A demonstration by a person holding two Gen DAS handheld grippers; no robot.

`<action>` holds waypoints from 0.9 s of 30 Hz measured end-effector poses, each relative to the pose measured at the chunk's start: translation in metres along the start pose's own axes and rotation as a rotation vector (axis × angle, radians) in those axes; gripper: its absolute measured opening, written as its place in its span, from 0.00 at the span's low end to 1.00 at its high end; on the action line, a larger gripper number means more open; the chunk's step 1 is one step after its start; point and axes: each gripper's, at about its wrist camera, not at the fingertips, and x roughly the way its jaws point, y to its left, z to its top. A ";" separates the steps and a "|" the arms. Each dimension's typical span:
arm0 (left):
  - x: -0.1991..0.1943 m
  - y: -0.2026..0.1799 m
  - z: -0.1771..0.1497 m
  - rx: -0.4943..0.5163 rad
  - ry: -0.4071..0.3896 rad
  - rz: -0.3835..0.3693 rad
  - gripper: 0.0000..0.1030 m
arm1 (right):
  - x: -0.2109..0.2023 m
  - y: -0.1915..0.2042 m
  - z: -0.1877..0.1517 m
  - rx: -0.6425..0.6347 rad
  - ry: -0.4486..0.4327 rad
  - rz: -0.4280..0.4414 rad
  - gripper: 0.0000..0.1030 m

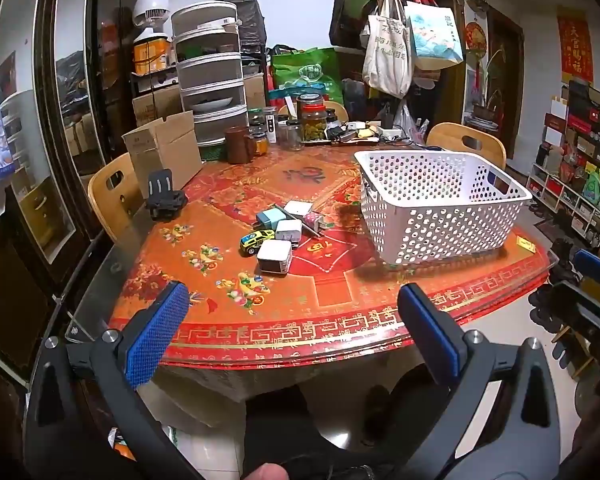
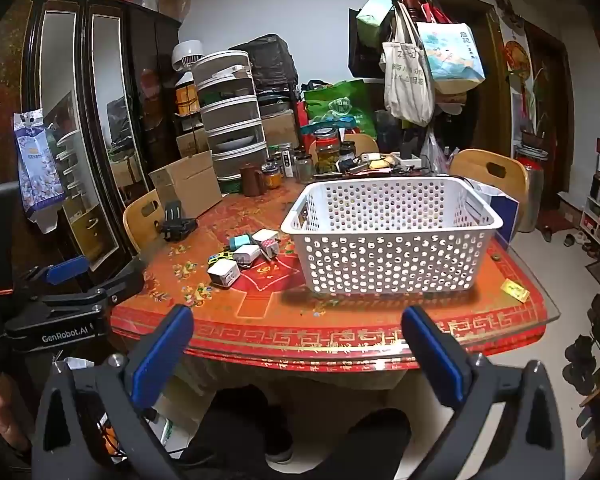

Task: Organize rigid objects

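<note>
Small chargers and toy car clustered mid-frame on the red table, just left of white perforated basket. Left gripper wide, holding nothing, lower frame. Right gripper likewise wide, short of table edge.

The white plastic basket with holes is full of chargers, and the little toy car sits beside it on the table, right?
Not quite: the white plastic basket with holes holds nothing, as the right wrist view shows. The chargers lie on the table beside it, with the little toy car.
</note>
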 end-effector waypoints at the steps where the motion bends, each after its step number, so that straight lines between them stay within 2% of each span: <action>1: -0.002 0.001 0.000 0.000 0.001 -0.002 1.00 | 0.000 0.000 0.000 0.000 0.000 0.000 1.00; 27: 0.000 0.005 -0.005 0.004 0.009 -0.003 1.00 | 0.001 0.004 0.002 -0.001 0.003 0.001 1.00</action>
